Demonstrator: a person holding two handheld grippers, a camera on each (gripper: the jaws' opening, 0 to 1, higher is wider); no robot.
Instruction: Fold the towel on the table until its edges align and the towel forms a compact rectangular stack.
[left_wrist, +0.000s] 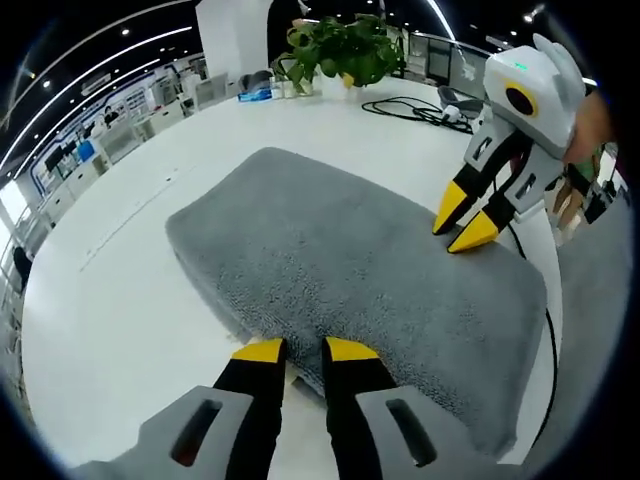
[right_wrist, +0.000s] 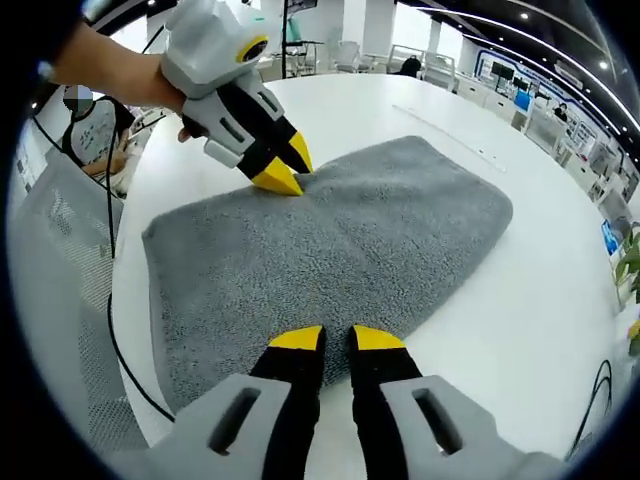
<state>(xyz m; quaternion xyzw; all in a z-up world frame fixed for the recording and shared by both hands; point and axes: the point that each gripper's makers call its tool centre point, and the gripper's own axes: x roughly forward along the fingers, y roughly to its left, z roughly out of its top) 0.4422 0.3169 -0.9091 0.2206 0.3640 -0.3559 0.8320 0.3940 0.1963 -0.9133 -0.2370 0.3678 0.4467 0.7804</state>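
You are working over a grey towel (left_wrist: 350, 270) that is lying flat on a white counter (left_wrist: 130, 280), already doubled into a thick rectangle.

In the left gripper view, your left gripper (left_wrist: 303, 350) is sitting at the towel's near long edge, its yellow-tipped fingers (left_wrist: 258, 352) resting just at the fabric with a narrow gap between them; you are holding nothing in them that I can make out. Across the towel, your right gripper (left_wrist: 462, 222) is angling down steeply from the upper right, its tips touching the towel's far edge, a little apart and spread like a beak. Your hand (left_wrist: 590, 130) is wrapping its white body from behind.

In the right gripper view, your right gripper (right_wrist: 337, 340) is hovering at the opposite long edge, fingers slightly parted, gripping nothing. Your left gripper (right_wrist: 283, 172) is tilting down from the upper left, tips pressed nearly together on the towel's edge; I cannot tell whether fabric is pinched there.

A potted plant (left_wrist: 340, 50) and black cables (left_wrist: 410, 108) are sitting at the counter's far end.
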